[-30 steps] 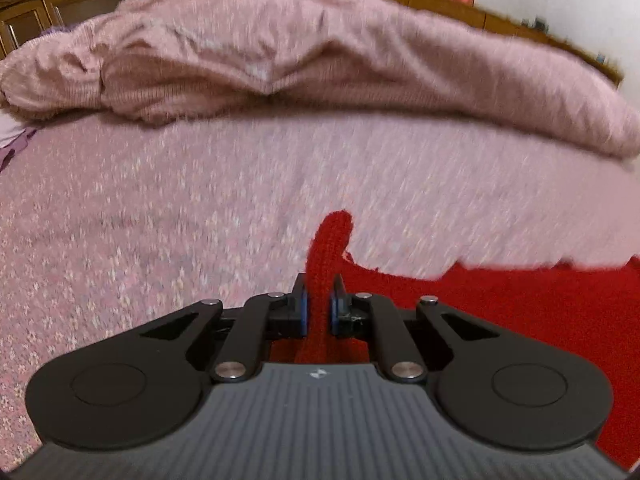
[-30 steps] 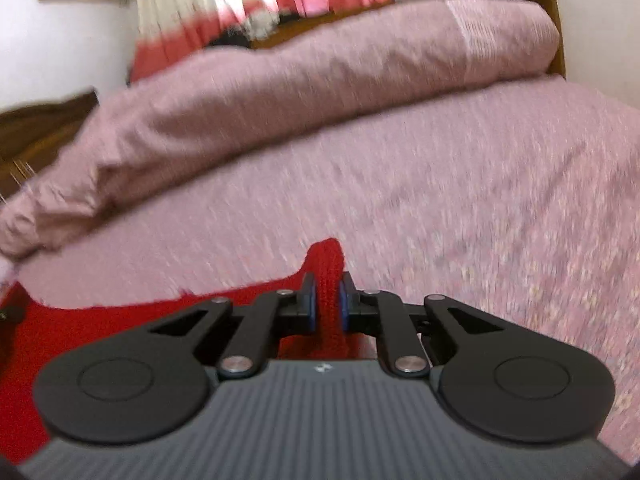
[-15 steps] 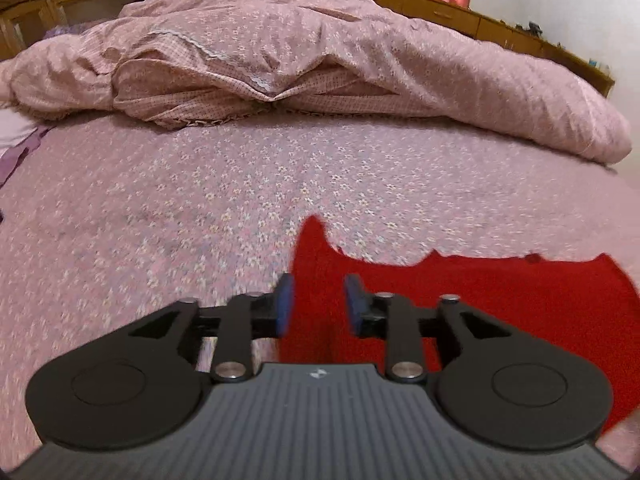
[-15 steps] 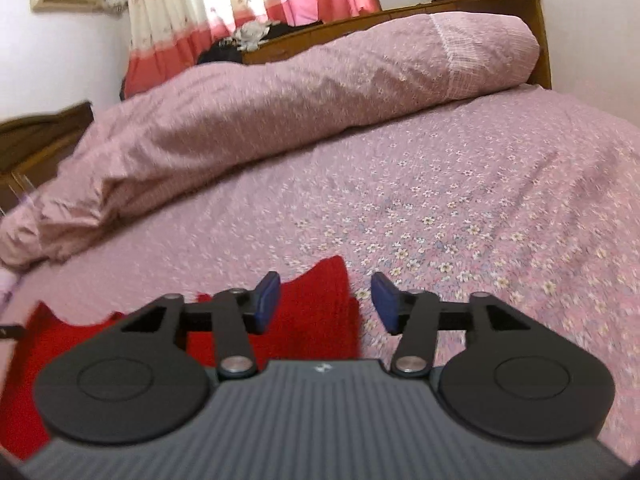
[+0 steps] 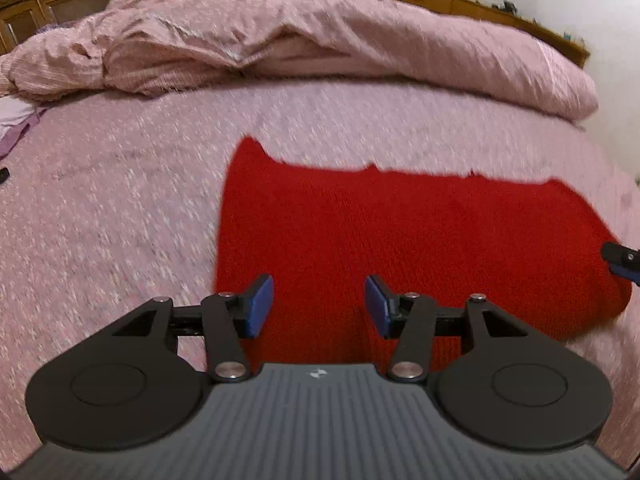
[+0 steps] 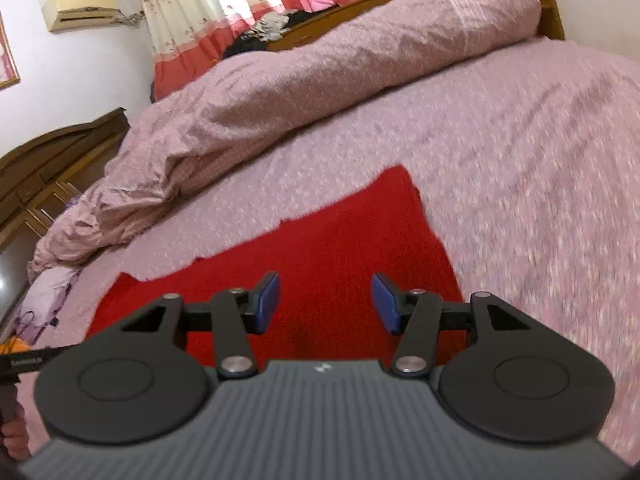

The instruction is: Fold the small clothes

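Note:
A red knitted garment lies spread flat on the pink flowered bedsheet. My left gripper hovers over its near left part. Its jaws are opening, and nothing is pinched between the blue pads; the cloth only shows beneath them. In the right wrist view the same red garment runs from the centre to the left. My right gripper stands open above its right part and holds nothing. A tip of the right gripper shows at the garment's right edge in the left wrist view.
A crumpled pink duvet is heaped across the far side of the bed, and the same duvet fills the back of the right view. A pale purple cloth lies at the left edge. Wooden furniture and curtains stand behind.
Both grippers were shut on raised corners of the red garment. They opened, let go and drew back, and the garment now lies flat on the sheet.

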The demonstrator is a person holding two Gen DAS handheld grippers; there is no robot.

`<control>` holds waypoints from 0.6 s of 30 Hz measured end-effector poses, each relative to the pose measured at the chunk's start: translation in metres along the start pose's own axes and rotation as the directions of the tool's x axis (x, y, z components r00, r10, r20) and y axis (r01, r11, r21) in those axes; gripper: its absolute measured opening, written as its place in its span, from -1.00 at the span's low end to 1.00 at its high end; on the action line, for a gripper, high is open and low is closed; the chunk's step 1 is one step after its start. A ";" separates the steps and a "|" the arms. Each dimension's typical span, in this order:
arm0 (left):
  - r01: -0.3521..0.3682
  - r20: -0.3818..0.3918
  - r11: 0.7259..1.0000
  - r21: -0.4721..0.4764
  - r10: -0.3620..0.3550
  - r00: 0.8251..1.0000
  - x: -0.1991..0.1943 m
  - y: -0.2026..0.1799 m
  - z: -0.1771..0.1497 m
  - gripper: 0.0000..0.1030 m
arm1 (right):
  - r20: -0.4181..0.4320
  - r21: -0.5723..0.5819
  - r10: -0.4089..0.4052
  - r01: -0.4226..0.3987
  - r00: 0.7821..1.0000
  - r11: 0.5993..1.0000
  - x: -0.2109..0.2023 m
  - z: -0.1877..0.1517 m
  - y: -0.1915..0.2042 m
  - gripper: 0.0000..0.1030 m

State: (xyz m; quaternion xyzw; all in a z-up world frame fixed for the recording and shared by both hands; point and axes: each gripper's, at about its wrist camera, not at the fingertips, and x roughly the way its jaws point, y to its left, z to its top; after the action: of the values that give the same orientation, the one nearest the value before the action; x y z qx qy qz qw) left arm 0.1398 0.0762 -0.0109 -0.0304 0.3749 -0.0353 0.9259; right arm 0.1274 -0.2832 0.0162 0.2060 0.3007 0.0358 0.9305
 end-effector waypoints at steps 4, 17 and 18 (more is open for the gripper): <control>-0.021 -0.007 1.000 -0.009 0.021 1.000 0.013 -0.002 -0.010 0.11 | -0.015 -0.016 -0.036 0.035 0.999 0.999 0.009 -0.015 -0.005 -0.01; -0.034 -0.013 0.994 -0.108 0.033 0.999 0.005 0.007 -0.012 0.36 | 0.028 -0.032 -0.029 0.030 0.999 0.999 0.013 -0.028 -0.012 -0.02; -0.036 -0.017 0.993 -0.114 0.034 0.999 0.002 0.007 -0.012 0.43 | 0.027 -0.029 -0.027 0.028 0.999 0.999 0.013 -0.028 -0.012 -0.02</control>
State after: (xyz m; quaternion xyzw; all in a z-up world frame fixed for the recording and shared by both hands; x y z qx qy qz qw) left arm 0.1329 0.0828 -0.0216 -0.0764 0.3839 0.0020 0.9202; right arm 0.1213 -0.2818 -0.0158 0.1887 0.2904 0.0247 0.9378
